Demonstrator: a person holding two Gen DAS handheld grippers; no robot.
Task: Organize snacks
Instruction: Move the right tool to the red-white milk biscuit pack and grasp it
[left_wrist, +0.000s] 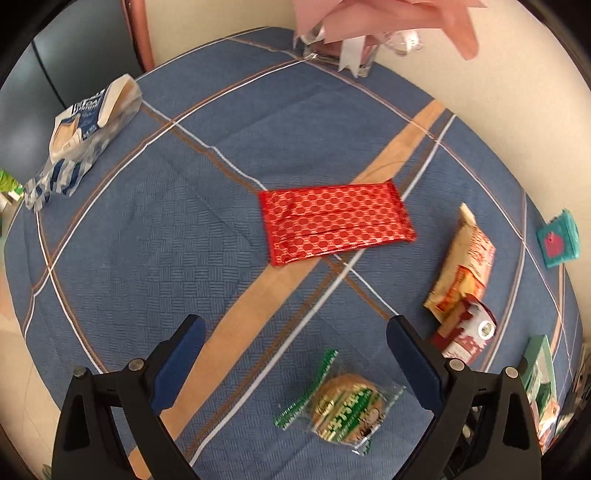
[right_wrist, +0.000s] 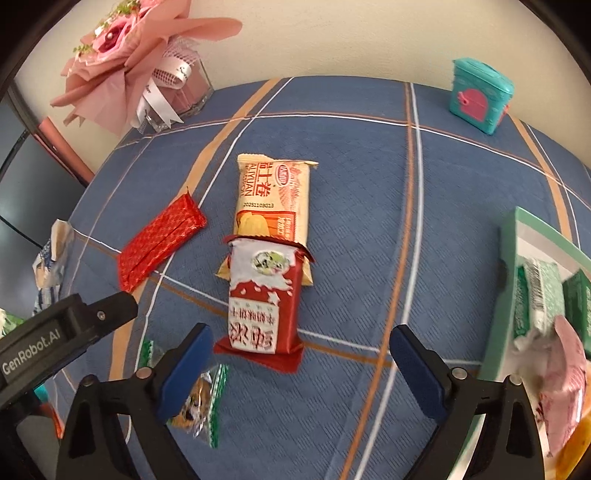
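My left gripper (left_wrist: 295, 332) is open and empty above the blue tablecloth, just behind a round cookie in a clear green-edged wrapper (left_wrist: 345, 408). A red patterned packet (left_wrist: 334, 221) lies ahead of it. My right gripper (right_wrist: 301, 343) is open and empty; a red and white snack packet (right_wrist: 262, 299) lies between and just ahead of its fingers, overlapping a beige biscuit packet (right_wrist: 273, 199). The red patterned packet (right_wrist: 160, 242) and the cookie (right_wrist: 201, 402) show at its left. The beige packet (left_wrist: 467, 266) and red-white packet (left_wrist: 467, 332) lie to the left gripper's right.
A green box (right_wrist: 517, 266) holding several snack packs stands at the right; it also shows in the left wrist view (left_wrist: 539, 373). A blue-white bread bag (left_wrist: 79, 136) lies far left. A pink bouquet in a glass vase (right_wrist: 173, 92) and a teal tin (right_wrist: 480, 96) stand at the back.
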